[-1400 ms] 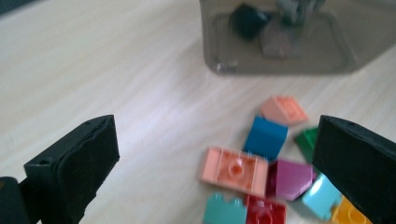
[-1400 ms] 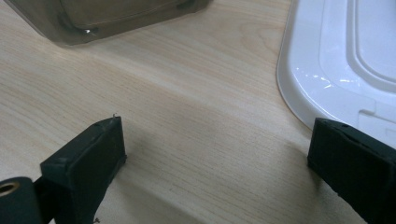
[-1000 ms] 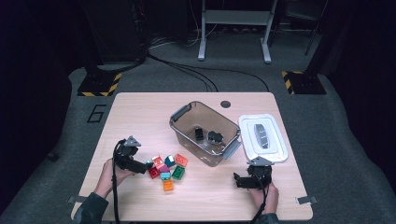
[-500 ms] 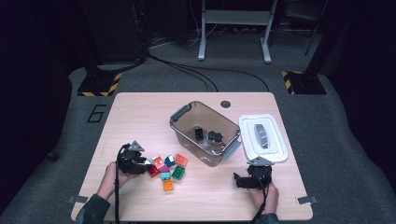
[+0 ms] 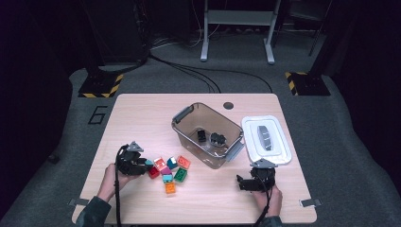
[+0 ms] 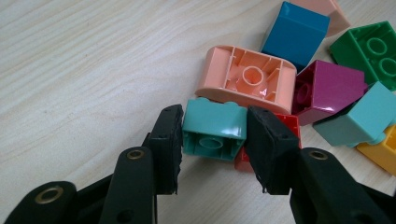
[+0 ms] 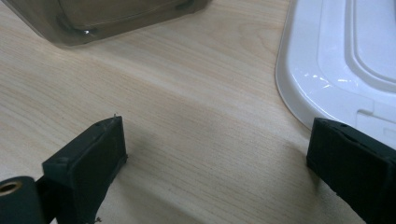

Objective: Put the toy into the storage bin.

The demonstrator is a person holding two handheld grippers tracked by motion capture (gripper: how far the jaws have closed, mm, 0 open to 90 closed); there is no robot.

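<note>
Now that the left gripper (image 6: 212,140) has just been closing, its jaws pinch a teal brick (image 6: 215,130) by its two sides at the near edge of the brick pile (image 5: 168,169). A second ago, in the high view, those jaws stood wide over the same spot; the hand itself has not shifted. The brick sits on the table (image 5: 142,113), resting against a red brick (image 6: 289,123) and just in front of an upturned peach piece (image 6: 247,77). I judge the grasp made and the lift not yet begun, so the next move is likely to raise the brick clear of its neighbours (the red one may drag along).

The right gripper (image 7: 215,154) rests on the table with its jaws spread wide and nothing between them, beside a white lid (image 7: 345,60) that lies flat at the table's right.

Between the two hands stands a clear bin (image 5: 187,116) with grey handles, open at the top. Two dark pieces (image 5: 210,137) lie on its floor; what they are is too small to tell. None of the coloured bricks is in it. They lie to its left, with the teal one at the pile's left end, well apart from the bin.
</note>
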